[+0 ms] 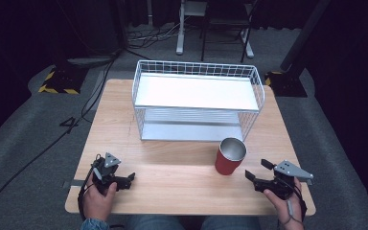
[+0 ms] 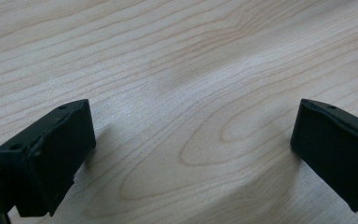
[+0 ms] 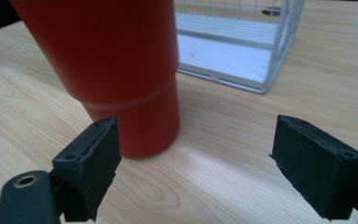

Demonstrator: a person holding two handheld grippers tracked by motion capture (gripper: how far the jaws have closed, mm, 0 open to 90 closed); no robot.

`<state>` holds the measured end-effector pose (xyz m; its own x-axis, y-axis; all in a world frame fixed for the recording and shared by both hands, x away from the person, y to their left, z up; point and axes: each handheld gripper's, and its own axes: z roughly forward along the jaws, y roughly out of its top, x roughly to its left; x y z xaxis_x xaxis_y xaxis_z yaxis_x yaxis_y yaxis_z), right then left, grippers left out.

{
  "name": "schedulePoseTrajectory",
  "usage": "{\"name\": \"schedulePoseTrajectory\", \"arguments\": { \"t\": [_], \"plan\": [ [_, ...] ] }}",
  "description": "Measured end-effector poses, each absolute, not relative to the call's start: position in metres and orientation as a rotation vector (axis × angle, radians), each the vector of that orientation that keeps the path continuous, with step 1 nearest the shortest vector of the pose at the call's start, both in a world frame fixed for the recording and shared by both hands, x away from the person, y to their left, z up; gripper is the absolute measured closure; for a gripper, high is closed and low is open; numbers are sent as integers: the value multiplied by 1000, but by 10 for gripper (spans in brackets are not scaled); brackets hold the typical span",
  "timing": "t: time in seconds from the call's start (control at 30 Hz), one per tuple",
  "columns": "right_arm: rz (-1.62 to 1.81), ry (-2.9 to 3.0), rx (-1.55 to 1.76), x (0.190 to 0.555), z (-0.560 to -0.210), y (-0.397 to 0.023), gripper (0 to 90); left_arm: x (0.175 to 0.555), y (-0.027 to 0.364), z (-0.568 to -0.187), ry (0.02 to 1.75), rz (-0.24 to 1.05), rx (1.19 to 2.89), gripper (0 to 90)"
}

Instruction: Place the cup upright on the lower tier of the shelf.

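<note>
Red cup stands just ahead of the right gripper, whose jaws are wide apart and empty; grasping it is not yet done. Left gripper is also spread, holding nothing.

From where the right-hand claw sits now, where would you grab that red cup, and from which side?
Probably around the red cup's narrower lower body, coming in level from its right, where the right gripper already waits with its jaws open. The cup stands upright on the table, is round, shows no handle, and steps in below a ridge. The wire rack stands behind it.
</note>
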<state>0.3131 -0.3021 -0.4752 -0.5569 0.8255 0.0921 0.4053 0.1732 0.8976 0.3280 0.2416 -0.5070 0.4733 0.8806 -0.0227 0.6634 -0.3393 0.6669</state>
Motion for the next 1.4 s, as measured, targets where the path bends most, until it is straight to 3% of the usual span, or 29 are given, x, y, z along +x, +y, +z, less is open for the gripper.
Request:
{"name": "schedulePoseTrajectory", "arguments": {
  "t": [1.4],
  "plan": [
    [1374,2133,1062,356,-500,-228,125,328,242,-507,1272,460,2112,1]
  ]
}}
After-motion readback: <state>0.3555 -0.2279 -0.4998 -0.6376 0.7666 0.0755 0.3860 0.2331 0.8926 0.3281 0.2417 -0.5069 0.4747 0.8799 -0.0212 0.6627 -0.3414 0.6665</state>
